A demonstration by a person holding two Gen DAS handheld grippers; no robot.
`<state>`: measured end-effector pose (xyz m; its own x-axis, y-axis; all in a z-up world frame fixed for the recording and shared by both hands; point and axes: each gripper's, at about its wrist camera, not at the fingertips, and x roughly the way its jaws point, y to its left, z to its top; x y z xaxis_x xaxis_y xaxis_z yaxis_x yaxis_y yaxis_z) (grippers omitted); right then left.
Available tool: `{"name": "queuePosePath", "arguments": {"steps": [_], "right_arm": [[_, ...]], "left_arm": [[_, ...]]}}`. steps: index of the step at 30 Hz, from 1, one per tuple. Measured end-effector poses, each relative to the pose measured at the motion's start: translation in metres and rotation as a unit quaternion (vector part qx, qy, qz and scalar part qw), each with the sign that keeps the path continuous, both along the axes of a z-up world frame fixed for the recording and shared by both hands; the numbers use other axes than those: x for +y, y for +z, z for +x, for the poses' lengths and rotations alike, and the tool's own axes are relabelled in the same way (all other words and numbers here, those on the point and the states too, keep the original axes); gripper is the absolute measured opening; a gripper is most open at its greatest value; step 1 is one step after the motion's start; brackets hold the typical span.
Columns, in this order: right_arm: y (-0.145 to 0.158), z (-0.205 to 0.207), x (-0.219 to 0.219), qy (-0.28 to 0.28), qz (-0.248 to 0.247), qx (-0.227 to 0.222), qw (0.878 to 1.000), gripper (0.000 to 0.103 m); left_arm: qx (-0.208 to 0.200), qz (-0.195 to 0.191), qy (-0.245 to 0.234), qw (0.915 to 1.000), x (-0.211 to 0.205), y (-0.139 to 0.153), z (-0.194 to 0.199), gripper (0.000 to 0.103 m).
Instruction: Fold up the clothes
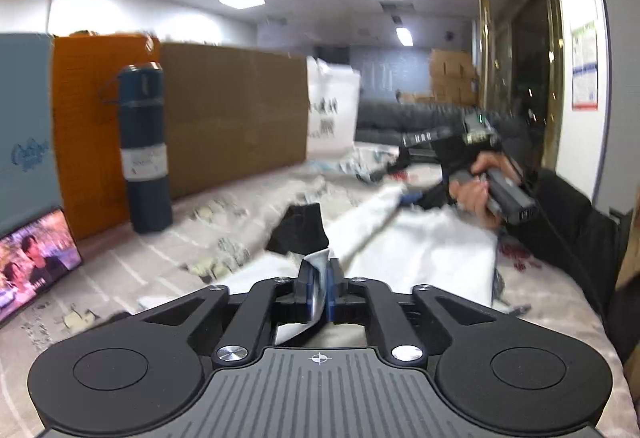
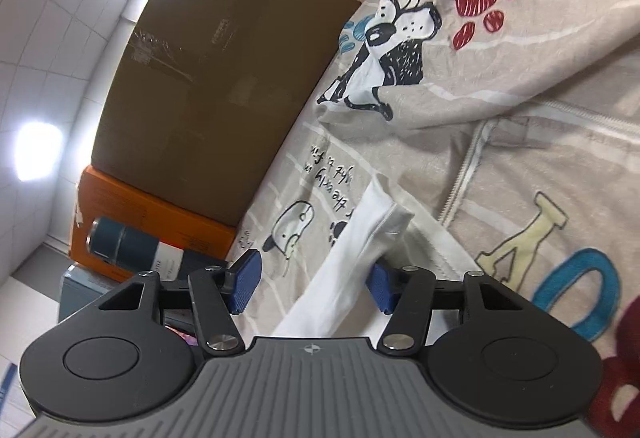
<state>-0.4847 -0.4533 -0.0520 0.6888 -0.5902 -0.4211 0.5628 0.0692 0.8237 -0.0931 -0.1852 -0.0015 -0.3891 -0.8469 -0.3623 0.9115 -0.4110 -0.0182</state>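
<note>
Left hand-held gripper (image 1: 318,280) nearly shut, pinching white cotton garment (image 1: 420,250). Right hand-held gripper (image 2: 312,284) half open, sleeve (image 2: 360,250) between pads, ungripped: sleeve may slip out, skewing fold.

The left gripper (image 1: 319,270) is pointing forward and a little downward, its two blue-padded fingers (image 1: 306,288) standing almost together and pinching a thin fold of white cloth (image 1: 420,250) between them. The right gripper (image 2: 314,284) is tilting downward with a marked roll, its blue pads (image 2: 245,280) standing well apart; a white sleeve (image 2: 360,250) is lying between them, against the right-hand pad, and neither pad is pressing on it. In the left wrist view, the person's right hand (image 1: 478,183) is wrapping around the grey handle of that gripper, with a dark sleeve (image 1: 568,222) covering the forearm behind it.
</note>
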Motion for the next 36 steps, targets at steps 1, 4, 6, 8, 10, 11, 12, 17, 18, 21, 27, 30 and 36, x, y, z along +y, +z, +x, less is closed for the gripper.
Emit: {"name": "queuePosePath", "arguments": {"steps": [1,4,6,8,10,11,12,17,18,21,27,30,36], "right_arm": [[0.001,0.001,0.002,0.0,-0.004,0.007,1.0,0.053],[0.002,0.003,0.006,-0.002,-0.015,0.022,1.0,0.053],[0.002,0.004,0.008,-0.004,-0.02,0.031,0.999,0.053],[0.004,0.004,0.01,-0.009,-0.023,0.038,0.999,0.053],[0.011,0.003,0.018,-0.032,-0.036,0.071,0.996,0.055],[0.015,0.002,0.022,-0.045,-0.043,0.09,0.994,0.057],[0.019,0.002,0.026,-0.058,-0.051,0.109,0.991,0.063],[0.041,0.004,0.057,-0.087,-0.13,0.162,0.974,0.066],[0.046,0.007,0.063,-0.077,-0.149,0.161,0.973,0.068],[0.056,0.025,0.07,0.026,-0.184,0.117,0.976,0.075],[0.051,0.089,0.072,0.223,-0.153,0.022,0.962,0.076],[0.052,0.113,0.08,0.274,-0.156,0.0,0.949,0.075],[0.053,0.151,0.094,0.362,-0.162,-0.013,0.918,0.075]], "left_arm": [[-0.002,0.004,-0.003,1.0,-0.003,-0.001,-0.002,0.027],[-0.007,0.006,-0.014,0.9999,-0.008,-0.001,-0.009,0.063],[-0.01,-0.011,-0.017,0.9997,-0.009,0.002,-0.014,0.063],[-0.012,-0.032,-0.014,0.9993,-0.008,0.004,-0.018,0.062],[-0.009,-0.045,-0.026,0.9986,-0.004,0.007,-0.019,0.062],[-0.016,-0.041,-0.039,0.9983,-0.002,0.008,-0.021,0.062],[-0.024,-0.035,-0.052,0.9978,0.0,0.008,-0.023,0.062],[-0.099,0.037,-0.11,0.9883,0.006,0.001,-0.039,0.063],[-0.118,0.049,-0.116,0.985,0.007,-0.002,-0.043,0.063],[-0.127,0.063,-0.118,0.9829,0.009,-0.008,-0.045,0.064],[-0.1,0.025,-0.068,0.9924,0.013,-0.005,-0.043,0.079],[-0.072,0.001,-0.018,0.9972,0.01,0.0,-0.043,0.086],[-0.119,0.021,0.081,0.9894,-0.01,-0.005,-0.054,0.09]]}}
